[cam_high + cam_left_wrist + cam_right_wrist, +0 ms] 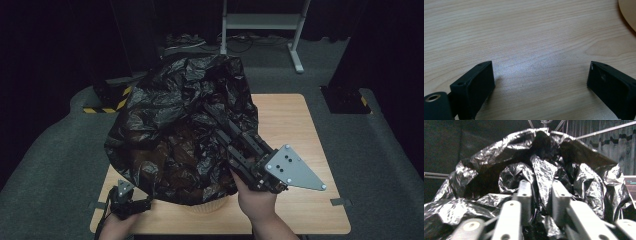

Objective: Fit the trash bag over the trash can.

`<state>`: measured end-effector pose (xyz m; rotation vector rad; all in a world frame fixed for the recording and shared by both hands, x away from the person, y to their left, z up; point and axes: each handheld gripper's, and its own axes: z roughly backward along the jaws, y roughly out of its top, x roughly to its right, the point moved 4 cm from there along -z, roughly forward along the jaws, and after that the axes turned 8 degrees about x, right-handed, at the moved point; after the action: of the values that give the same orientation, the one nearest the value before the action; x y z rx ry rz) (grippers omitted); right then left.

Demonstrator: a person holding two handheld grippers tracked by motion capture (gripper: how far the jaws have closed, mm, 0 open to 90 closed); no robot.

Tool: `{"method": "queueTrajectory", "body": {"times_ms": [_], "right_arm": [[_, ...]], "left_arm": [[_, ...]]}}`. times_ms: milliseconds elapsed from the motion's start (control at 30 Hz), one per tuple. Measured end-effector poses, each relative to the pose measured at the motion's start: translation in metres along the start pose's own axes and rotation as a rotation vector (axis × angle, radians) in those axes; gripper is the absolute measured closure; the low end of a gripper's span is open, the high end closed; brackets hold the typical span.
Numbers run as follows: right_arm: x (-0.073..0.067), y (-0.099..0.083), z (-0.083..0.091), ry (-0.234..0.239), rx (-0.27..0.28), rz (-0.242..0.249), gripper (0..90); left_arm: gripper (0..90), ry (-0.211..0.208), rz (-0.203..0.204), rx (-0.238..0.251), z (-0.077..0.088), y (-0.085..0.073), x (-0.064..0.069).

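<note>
Right claw narrowly parted, a fold of black plastic bag between; left claw wide, below bag on surface.

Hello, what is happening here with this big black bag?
A person works at a wooden table with a gripper in each hand. The right gripper reaches into the folds of a large crumpled black plastic bag, with a fold of the plastic between its jaws. The bag covers a light-coloured bin whose bottom edge peeks out. The left gripper hangs open above the bare tabletop.
</note>
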<state>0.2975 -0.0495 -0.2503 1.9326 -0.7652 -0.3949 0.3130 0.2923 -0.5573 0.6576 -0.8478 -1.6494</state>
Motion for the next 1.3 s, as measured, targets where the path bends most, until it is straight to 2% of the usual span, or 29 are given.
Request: {"method": "queueTrajectory", "body": {"times_ms": [167, 400, 633, 867, 1067, 1167, 1200, 1233, 1300], "right_arm": [[0.0, -0.001, -0.004, -0.007, 0.011, 0.004, 57.7], [0.001, 0.004, -0.005, -0.018, 0.066, 0.005, 42.3], [0.002, 0.008, -0.001, -0.022, 0.075, 0.026, 40.2], [0.007, 0.011, 0.016, -0.051, 0.063, 0.053, 40.6], [0.021, 0.008, 0.046, -0.114, 0.003, 0.094, 44.4], [0.034, 0.002, 0.058, -0.148, -0.038, 0.099, 45.4], [0.037, -0.001, 0.062, -0.157, -0.048, 0.099, 45.5], [0.04, -0.004, 0.065, -0.166, -0.06, 0.101, 45.6], [0.046, -0.009, 0.071, -0.181, -0.075, 0.111, 45.7]], "left_arm": [[7.6, 0.001, 0.0, 0.0, 0.0, 0.0, 0.0], [7.8, 0.0, 0.006, 0.003, 0.0, 0.0, 0.0], [8.2, 0.002, 0.0, 0.0, 0.001, 0.0, 0.0], [12.3, 0.014, 0.007, 0.018, 0.002, 0.0, -0.001], [12.3, 0.002, 0.004, 0.086, 0.01, 0.002, -0.002], [12.2, -0.008, 0.046, 0.127, 0.018, 0.007, -0.004], [12.2, -0.008, 0.046, 0.127, 0.018, 0.007, -0.004], [12.2, -0.002, 0.052, 0.18, 0.024, 0.012, -0.003], [12.2, -0.009, 0.056, 0.235, 0.032, 0.018, -0.002]]}}
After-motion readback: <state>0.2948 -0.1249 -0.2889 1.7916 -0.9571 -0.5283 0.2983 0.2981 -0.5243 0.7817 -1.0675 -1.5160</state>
